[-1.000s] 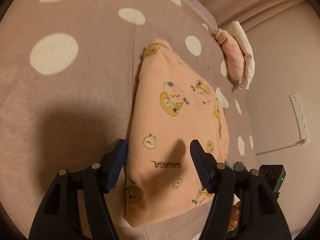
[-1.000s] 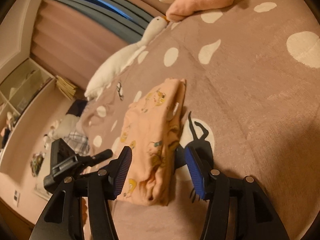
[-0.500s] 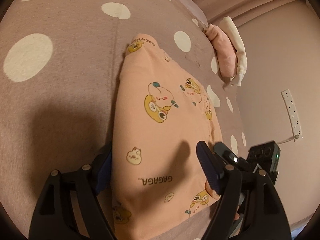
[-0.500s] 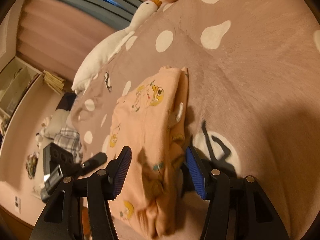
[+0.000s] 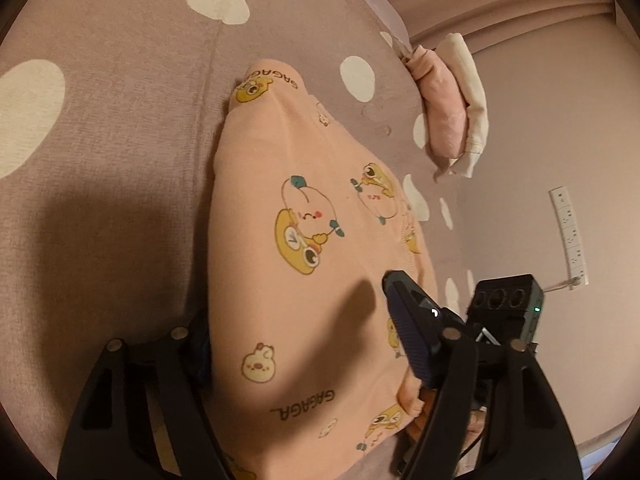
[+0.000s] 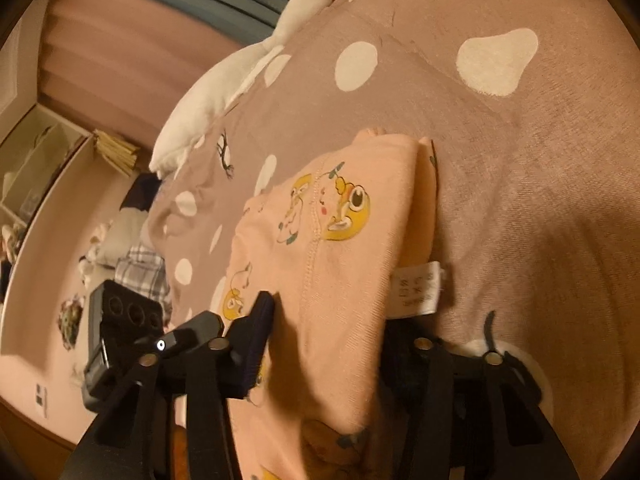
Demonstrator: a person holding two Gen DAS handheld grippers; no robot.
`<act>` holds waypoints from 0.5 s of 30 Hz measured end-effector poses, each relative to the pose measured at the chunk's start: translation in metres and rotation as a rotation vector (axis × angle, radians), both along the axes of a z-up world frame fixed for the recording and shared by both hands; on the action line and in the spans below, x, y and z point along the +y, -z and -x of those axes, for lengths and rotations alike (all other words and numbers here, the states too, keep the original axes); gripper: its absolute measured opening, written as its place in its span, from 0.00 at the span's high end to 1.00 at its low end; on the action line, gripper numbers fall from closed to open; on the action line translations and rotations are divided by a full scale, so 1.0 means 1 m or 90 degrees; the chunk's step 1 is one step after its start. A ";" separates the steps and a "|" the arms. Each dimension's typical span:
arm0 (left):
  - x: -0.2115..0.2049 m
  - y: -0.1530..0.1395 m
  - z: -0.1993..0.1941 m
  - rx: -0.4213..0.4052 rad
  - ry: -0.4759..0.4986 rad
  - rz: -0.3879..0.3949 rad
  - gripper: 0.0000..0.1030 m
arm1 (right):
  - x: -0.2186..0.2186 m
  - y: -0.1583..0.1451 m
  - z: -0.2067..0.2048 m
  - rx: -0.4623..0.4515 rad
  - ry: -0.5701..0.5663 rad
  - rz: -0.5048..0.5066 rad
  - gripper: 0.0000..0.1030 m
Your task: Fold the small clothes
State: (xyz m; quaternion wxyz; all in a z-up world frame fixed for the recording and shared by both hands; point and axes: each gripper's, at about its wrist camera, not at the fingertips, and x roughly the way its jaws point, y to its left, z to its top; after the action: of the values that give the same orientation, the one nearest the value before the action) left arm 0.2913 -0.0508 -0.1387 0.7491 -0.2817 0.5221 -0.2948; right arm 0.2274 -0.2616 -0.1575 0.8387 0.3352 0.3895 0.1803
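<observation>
A folded peach garment [image 5: 304, 264] with yellow cartoon prints lies on the dotted mauve bedspread [image 5: 120, 120]. My left gripper [image 5: 300, 344] is open, its fingers straddling the near end of the garment, one on each side. In the right wrist view the same garment [image 6: 332, 280] fills the gap of my right gripper [image 6: 324, 344], which is open, one finger [image 6: 256, 340] on top and the other hidden beneath the fabric. A white care label [image 6: 418, 288] sticks out at the garment's edge. Each gripper shows in the other's view.
A folded pink and cream clothes pile [image 5: 452, 108] lies at the far bed edge. A white goose plush [image 6: 240, 76] lies along the bed's far side. A wall socket strip [image 5: 570, 236] is on the right wall. Shelves and floor clutter [image 6: 120, 248] sit left.
Both grippers have pushed forward over the garment's near end, so the fabric now lies between the fingers of each. The right end of the garment is lifted slightly, showing the care label.
</observation>
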 end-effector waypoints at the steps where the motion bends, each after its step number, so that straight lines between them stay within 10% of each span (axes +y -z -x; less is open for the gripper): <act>1: 0.000 0.000 0.001 -0.003 -0.001 -0.007 0.38 | 0.000 -0.001 0.000 -0.003 -0.003 0.006 0.58; 7: -0.001 0.000 0.002 -0.012 -0.017 -0.063 0.60 | 0.008 -0.007 0.002 -0.023 -0.003 0.059 0.60; 15: -0.016 -0.012 0.009 -0.056 -0.021 -0.151 0.65 | 0.019 -0.015 0.003 -0.059 -0.002 0.094 0.67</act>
State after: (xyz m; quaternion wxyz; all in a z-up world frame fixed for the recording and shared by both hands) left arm 0.2824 -0.0669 -0.1271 0.8043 -0.1861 0.5151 -0.2307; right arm 0.2244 -0.2430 -0.1422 0.8780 0.2630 0.3629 0.1682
